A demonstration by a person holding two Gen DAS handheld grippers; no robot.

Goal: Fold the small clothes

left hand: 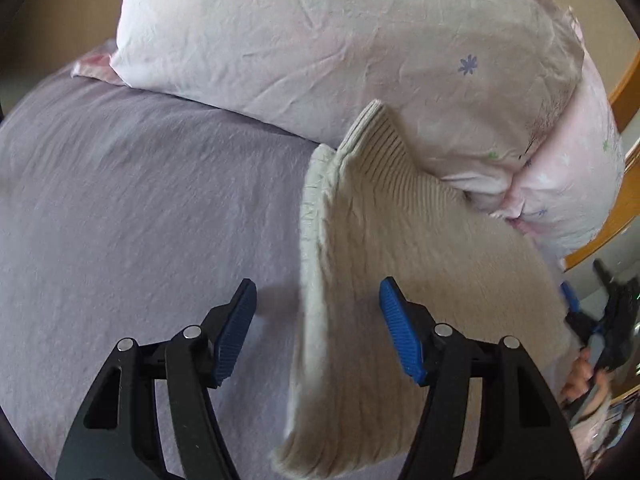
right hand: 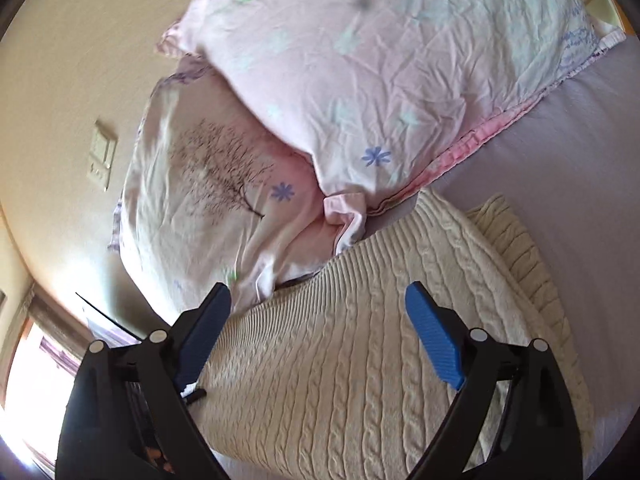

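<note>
A cream cable-knit sweater lies folded on the lilac bed sheet, its ribbed hem pointing at the pillows. My left gripper is open just above the sweater's left edge, holding nothing. In the right wrist view the same sweater fills the lower middle, a second layer showing at its right side. My right gripper is open above the sweater, holding nothing. The right gripper also shows at the far right edge of the left wrist view, by the sweater's right side.
Two pale pink floral pillows lie stacked just beyond the sweater, the lower one printed with a dark tree. A wooden bed frame is at the right. A beige wall with a switch plate lies behind the pillows.
</note>
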